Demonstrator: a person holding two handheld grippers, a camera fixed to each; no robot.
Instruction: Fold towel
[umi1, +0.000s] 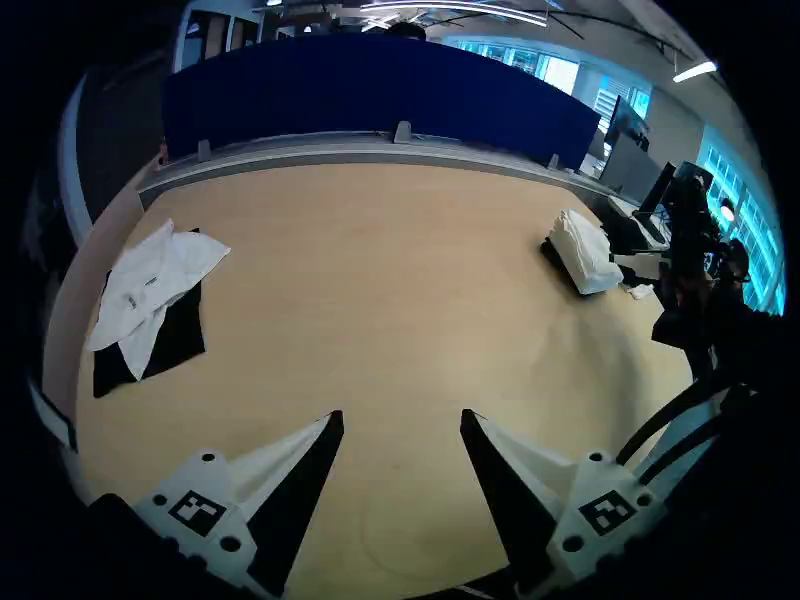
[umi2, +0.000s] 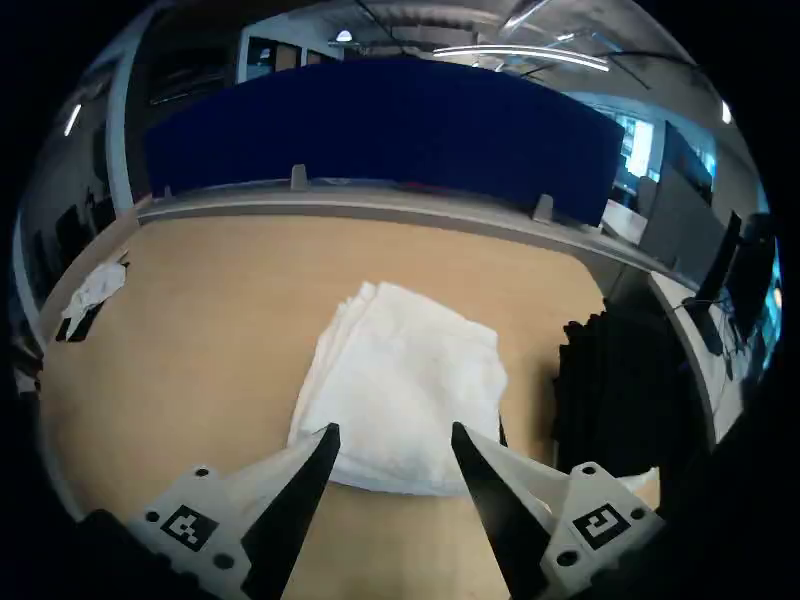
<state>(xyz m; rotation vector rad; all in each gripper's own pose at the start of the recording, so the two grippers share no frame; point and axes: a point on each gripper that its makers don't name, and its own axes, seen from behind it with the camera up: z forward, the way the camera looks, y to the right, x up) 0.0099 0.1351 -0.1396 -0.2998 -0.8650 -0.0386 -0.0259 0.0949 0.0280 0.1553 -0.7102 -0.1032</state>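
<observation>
A folded white towel (umi2: 400, 385) lies flat on the wooden table (umi2: 200, 330), just ahead of my right gripper (umi2: 392, 430). That gripper is open, its fingertips over the towel's near edge and gripping nothing. The same folded towel (umi1: 585, 250) appears at the far right in the left gripper view. A loose heap of white towels (umi1: 150, 280) rests on a black cloth (umi1: 175, 335) at the table's left side, and it looks small at the far left (umi2: 95, 285) in the right gripper view. My left gripper (umi1: 400, 415) is open above bare table (umi1: 400, 300), far from both piles.
A blue partition (umi1: 380, 90) on a grey rail runs along the table's back edge. Dark cloth (umi2: 620, 390) lies just right of the folded towel. Monitors and dark equipment (umi1: 700, 260) crowd the right side beyond the table.
</observation>
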